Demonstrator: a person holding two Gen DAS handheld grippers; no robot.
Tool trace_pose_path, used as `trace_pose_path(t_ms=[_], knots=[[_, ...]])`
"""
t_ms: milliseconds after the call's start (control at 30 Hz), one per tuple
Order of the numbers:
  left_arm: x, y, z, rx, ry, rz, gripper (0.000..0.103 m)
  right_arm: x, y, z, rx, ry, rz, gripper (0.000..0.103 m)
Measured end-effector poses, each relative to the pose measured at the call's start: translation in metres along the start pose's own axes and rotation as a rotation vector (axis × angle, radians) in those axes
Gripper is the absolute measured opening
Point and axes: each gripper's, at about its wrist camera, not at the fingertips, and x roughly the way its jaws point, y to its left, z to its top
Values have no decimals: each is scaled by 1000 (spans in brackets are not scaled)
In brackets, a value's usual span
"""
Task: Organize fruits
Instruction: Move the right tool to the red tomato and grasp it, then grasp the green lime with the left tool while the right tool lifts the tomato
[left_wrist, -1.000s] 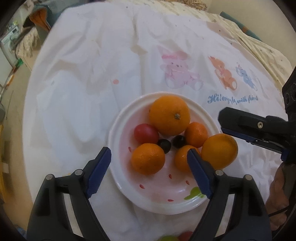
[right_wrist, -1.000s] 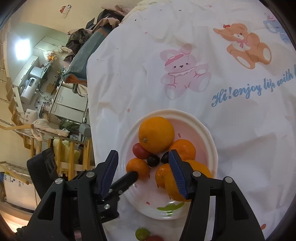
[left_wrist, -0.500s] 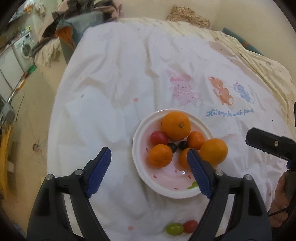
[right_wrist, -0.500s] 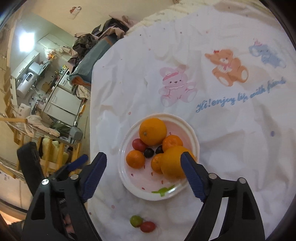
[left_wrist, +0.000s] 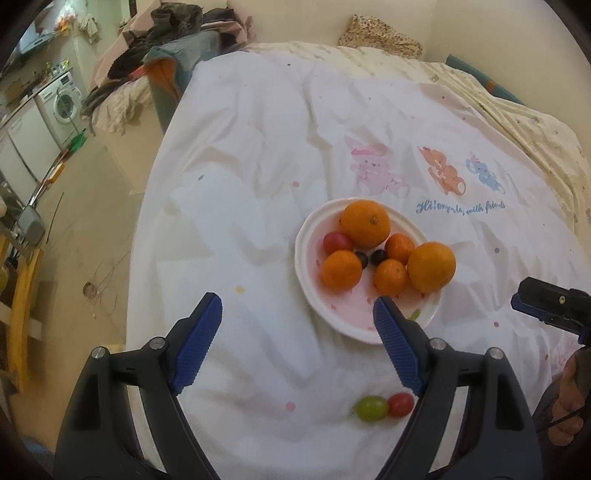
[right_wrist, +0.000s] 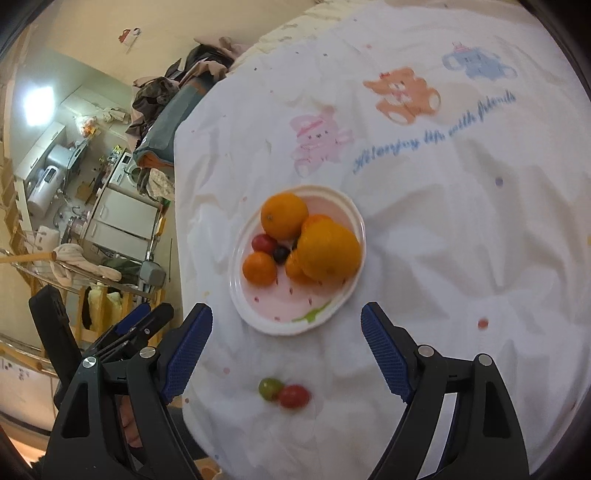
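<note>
A white plate (left_wrist: 354, 328) (right_wrist: 295, 325) on the white printed cloth holds two big oranges (left_wrist: 365, 222) (left_wrist: 431, 266), three small mandarins (left_wrist: 341, 271), a red tomato (left_wrist: 336, 242) and two dark grapes (left_wrist: 378, 257). A green grape (left_wrist: 371, 408) (right_wrist: 269, 387) and a red cherry tomato (left_wrist: 400, 404) (right_wrist: 293, 396) lie on the cloth in front of the plate. My left gripper (left_wrist: 297, 317) is open and empty, above the cloth short of the plate. My right gripper (right_wrist: 286, 325) is open and empty, over the plate's near edge.
The cloth (left_wrist: 258, 147) with cartoon animals covers a bed. Its left edge drops to the floor (left_wrist: 92, 221). Piled clothes (left_wrist: 166, 66) and a washing machine (left_wrist: 64, 99) stand at the far left. A pillow (left_wrist: 380, 37) lies at the back.
Both grippers have pulled back and up from the plate. The right gripper has opened and let go of a big orange, which now rests on the plate's right side.
</note>
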Motion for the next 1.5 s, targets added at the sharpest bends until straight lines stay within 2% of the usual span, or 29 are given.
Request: trace_pose_path(t_ms=[233,400,500,600,733,800,833,867,933,1033,1200,1300,1367,1500], knots=[[5,1,-27,29,97,27,82,-4,-2,-21,-2,18,-11,85],[3,13,-36,-46,116,6,82,4,-13,-36,53,64,-24,85],[3,20,-38,-102,134,-17,82,18,-26,-46,108,122,-74,85],[6,23,-40,-128,152,-32,82,29,-24,-51,82,169,-96,85],[8,25,-40,-150,165,-43,82,52,-8,-62,-23,260,-104,84],[10,26,-40,-163,173,-57,82,63,1,-67,-86,288,-111,77],[10,26,-39,-167,175,-61,82,71,3,-69,-82,307,-89,69],[10,26,-39,-169,176,-65,82,74,2,-70,-66,321,-67,57],[10,26,-40,-167,177,-67,82,85,-2,-71,-17,343,-22,47],[11,26,-40,-165,180,-63,82,92,-6,-70,14,343,-15,42],[15,28,-39,-177,189,-66,82,108,-13,-76,59,387,-21,42],[15,27,-39,-173,187,-64,82,109,-12,-77,68,377,-12,41],[16,25,-39,-164,186,-60,82,110,-14,-78,88,374,3,35],[18,22,-39,-149,187,-54,82,103,-14,-76,88,356,15,34]])
